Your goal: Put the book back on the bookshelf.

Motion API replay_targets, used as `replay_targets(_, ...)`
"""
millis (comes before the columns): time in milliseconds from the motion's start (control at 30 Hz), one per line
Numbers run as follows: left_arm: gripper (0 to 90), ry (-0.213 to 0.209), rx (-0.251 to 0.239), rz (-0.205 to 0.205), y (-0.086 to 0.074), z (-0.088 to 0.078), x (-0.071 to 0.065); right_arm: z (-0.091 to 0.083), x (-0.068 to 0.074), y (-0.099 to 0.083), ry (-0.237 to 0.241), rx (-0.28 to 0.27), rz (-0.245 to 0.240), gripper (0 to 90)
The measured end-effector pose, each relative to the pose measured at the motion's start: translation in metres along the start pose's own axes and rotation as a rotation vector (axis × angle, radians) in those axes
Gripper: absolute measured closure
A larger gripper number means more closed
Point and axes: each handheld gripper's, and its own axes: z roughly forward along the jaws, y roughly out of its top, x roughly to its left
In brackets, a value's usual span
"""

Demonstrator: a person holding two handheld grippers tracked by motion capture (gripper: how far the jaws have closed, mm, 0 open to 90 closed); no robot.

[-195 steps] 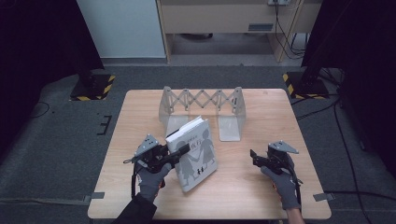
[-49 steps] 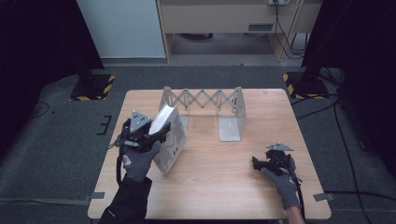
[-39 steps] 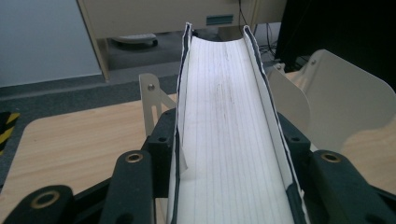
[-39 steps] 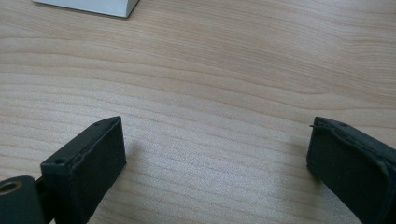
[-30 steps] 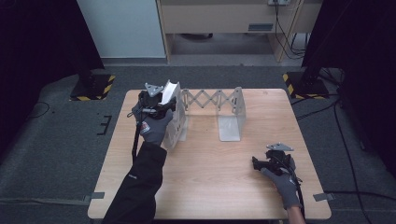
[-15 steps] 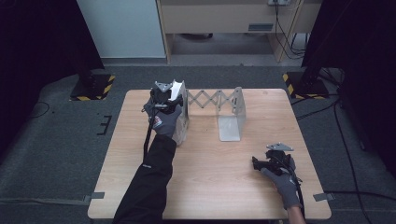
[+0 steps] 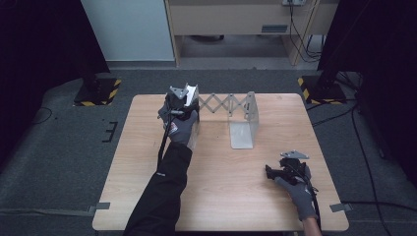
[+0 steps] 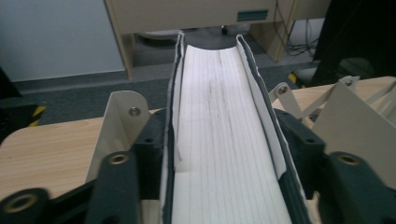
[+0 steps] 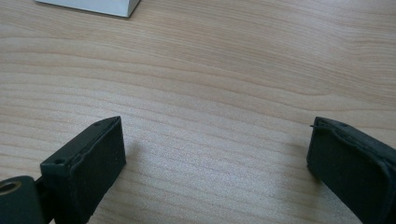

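The book (image 8: 224, 135) is being stood upright at the left end of the folding metal book rack (image 7: 231, 105), at the far side of the bench (image 7: 226, 196). It is sitting between the jaws of the left tool (image 7: 178, 104), whose jaws have just been opening; whether the pads are pressing on the covers cannot be told. The right tool (image 7: 269, 172) is being rested low over the bench at the near right, well apart from the book, with its jaws wide open and nothing between them.
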Motion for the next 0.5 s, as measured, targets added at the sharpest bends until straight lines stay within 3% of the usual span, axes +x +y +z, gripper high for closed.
replay_targets(33, 30.0, -0.034, -0.028, -0.016, -0.003, -0.002, 0.002, 0.000, 0.000, 0.000, 0.000, 0.000, 0.000, 4.6)
replay_targets(67, 29.4, -0.081, -0.049, -0.031, -0.010, -0.009, 0.007, 0.000, 0.000, 0.000, 0.000, 0.000, 0.000, 4.6)
replay_targets(167, 29.3, -0.133, -0.080, -0.051, -0.023, -0.021, 0.012, 0.000, 0.000, 0.000, 0.000, 0.000, 0.000, 4.6)
replay_targets(267, 30.8, -0.141, -0.086, -0.037, -0.033, -0.030, 0.013, 0.000, 0.000, 0.000, 0.000, 0.000, 0.000, 4.6)
replay_targets(367, 33.8, -0.154, -0.085, -0.018, -0.052, -0.044, 0.015, 0.000, 0.000, 0.000, 0.001, 0.000, -0.001, 4.6)
replay_targets(500, 45.2, -0.146, -0.084, 0.005, -0.060, -0.047, 0.018, 0.000, 0.000, 0.000, 0.000, 0.000, 0.000, 4.6)
